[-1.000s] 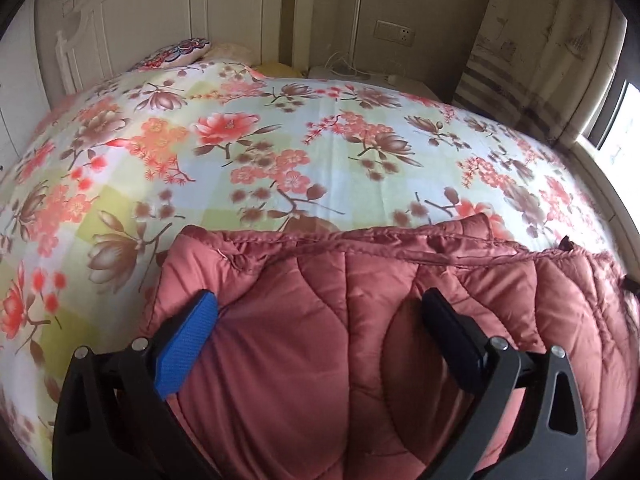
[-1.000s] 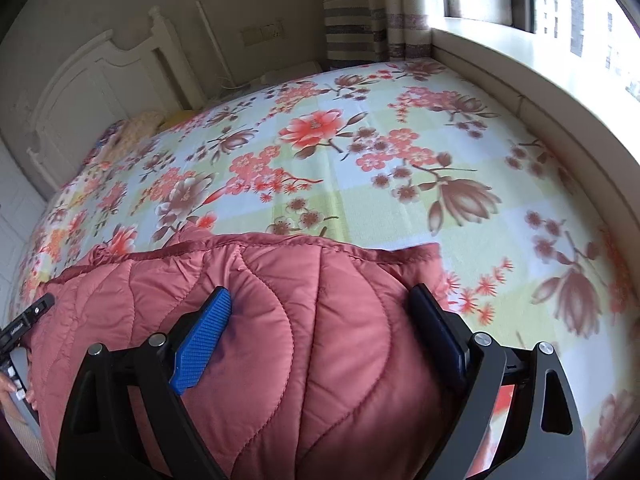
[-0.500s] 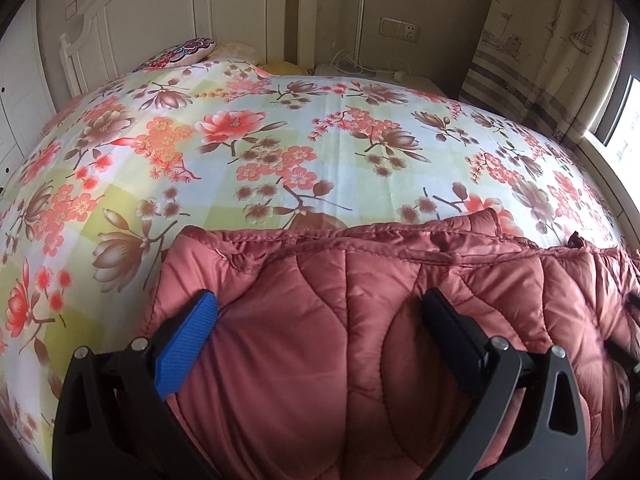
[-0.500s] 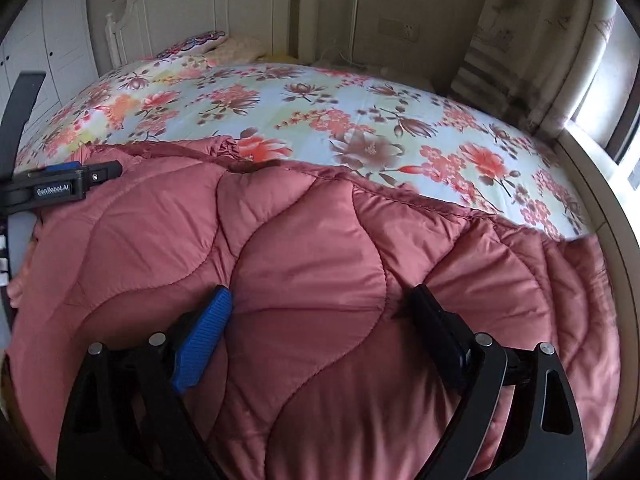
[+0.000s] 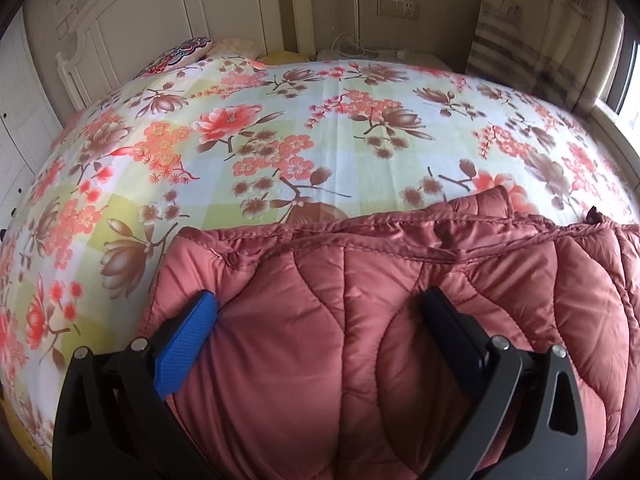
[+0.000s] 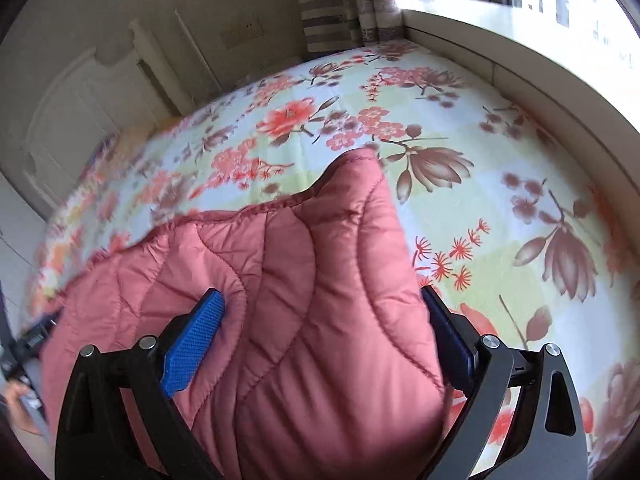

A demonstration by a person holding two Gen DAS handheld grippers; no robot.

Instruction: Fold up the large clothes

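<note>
- Apparently the fold is mid-way: the quilted pink jacket (image 5: 360, 320) lies on the bed (image 5: 280, 128), doubled so that two stitched edges run side by side along its far side in the left wrist view
- The left gripper (image 5: 320, 312) has its fingers set wide with a thick bulge of the jacket swelling between them; the pads (image 5: 188, 332) press into the padding on both sides, so it reads as a broad pinch on the bulk, not a pinch on a thin hem
- The right gripper (image 6: 324, 312) stands the same way, spread around a fat wad of the jacket (image 6: 304, 280), and one corner of the garment (image 6: 356, 172) rises in a peak above the floral sheet (image 6: 500, 200); this view is blurred, so how firm the hold is cannot be judged with confidence
- The next move probably calls for carrying the held portion across the rest of the jacket and laying it down with edges matched; both grippers would need to travel together so the layers do not shear
- The shell looks like smooth, slightly shiny synthetic cloth with wavy quilting seams and soft fill; it is likely to be slippery and springy, so a fold may puff open unless pressed flat
- The sheet is a matte print of pink and brown flowers on pale squares, pulled fairly smooth; a white panelled headboard (image 5: 168, 12) and a patterned pillow (image 5: 180, 52) sit at the far end
</note>
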